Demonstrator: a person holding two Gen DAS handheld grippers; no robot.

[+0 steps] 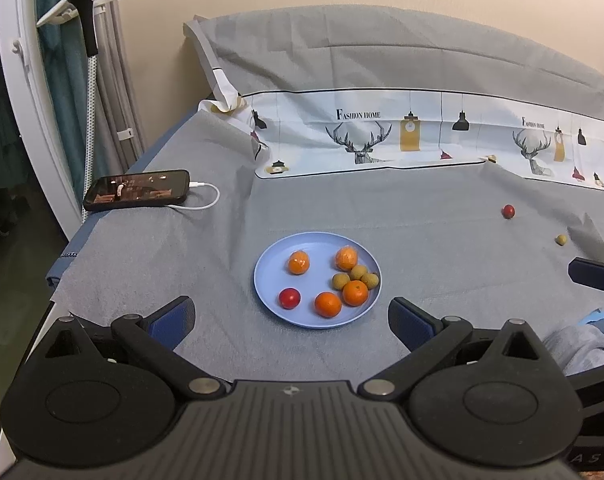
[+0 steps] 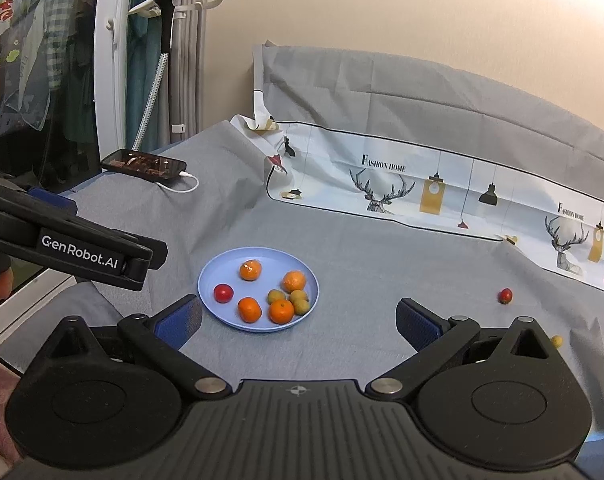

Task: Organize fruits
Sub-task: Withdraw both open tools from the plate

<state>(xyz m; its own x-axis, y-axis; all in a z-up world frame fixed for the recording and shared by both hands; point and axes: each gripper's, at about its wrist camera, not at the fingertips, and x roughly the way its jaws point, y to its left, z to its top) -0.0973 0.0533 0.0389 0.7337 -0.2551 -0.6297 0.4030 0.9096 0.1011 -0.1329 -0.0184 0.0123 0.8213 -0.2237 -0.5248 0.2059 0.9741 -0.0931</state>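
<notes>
**With two fruits still out, the plate is nearly full**

While most of the fruit sits gathered, the job is not quite finished. The blue plate (image 1: pixel 270 256) lies in the middle of the grey-covered worktop (image 1: pixel 442 240) and carries four oranges (image 1: pixel 328 304), one red fruit (image 1: pixel 289 298) and three small yellow-brown ones (image 1: pixel 359 272), bunched against the oranges on its right side. That looks like the bulk of it done.

Left over, as I judge it: a lone red fruit (image 1: pixel 508 211) and a small yellow fruit (image 1: pixel 560 239), both on the cloth well apart from the plate, off to the right, near each other but not touching.

Left gripper (image 1: pixel 292 316) hangs just short of the plate, jaws spread wide, nothing in them. Right gripper (image 2: pixel 298 318) is wide too and empty, the plate ahead to its left and both strays to its right. The strays look like the right gripper's business.
</notes>
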